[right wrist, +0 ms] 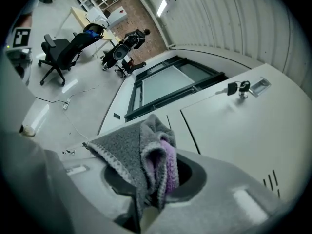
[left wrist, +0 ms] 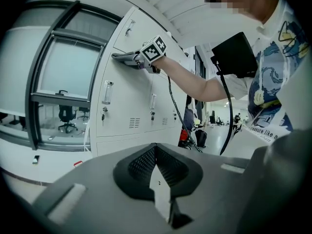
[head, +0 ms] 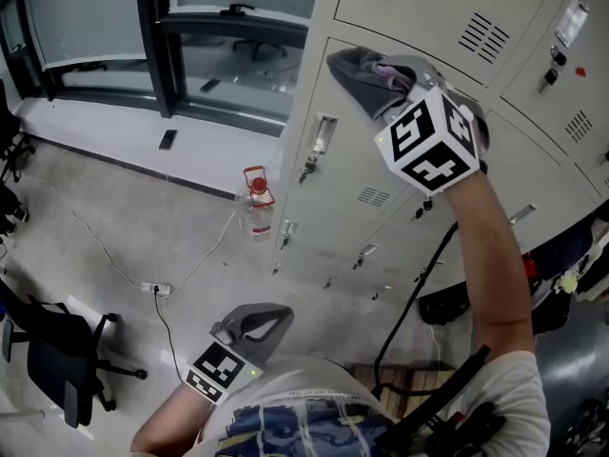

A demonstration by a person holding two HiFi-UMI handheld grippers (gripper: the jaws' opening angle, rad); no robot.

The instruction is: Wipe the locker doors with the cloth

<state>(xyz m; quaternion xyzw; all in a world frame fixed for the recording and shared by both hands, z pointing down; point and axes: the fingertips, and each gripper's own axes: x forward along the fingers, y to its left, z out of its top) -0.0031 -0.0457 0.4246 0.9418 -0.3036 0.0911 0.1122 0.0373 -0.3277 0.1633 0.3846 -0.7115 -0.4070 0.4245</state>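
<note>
The left tongs (head: 255, 324) hung low, close to the person's chest, their jaws brought together with nothing between them (left wrist: 157, 179).

The right tongs (head: 379, 82) were raised at arm's length and clamped on the cloth (head: 357, 70), a grey towel folded over with a lilac side showing in the fold (right wrist: 146, 155). The cloth lay against the pale locker door (head: 354, 174) near its upper edge, above the recessed handle (head: 322, 133).

A black cable (head: 419, 288) trailed down from the raised arm in front of the lower doors. On the floor by the foot of the lockers stood a clear bottle with a red cap (head: 257, 203). Farther out, a white power strip (head: 157, 288) lay on its lead, a black office chair (head: 62, 360) stood at the left, and a dark-framed window (head: 238, 60) ran along the wall. A bunch of keys (right wrist: 239, 87) hung in the lock of the next door up.

The marker cube (head: 430, 139) covered most of the right tongs from above, and the cloth buried their tips (right wrist: 151, 182). The lockers ran out of the picture at the right.
</note>
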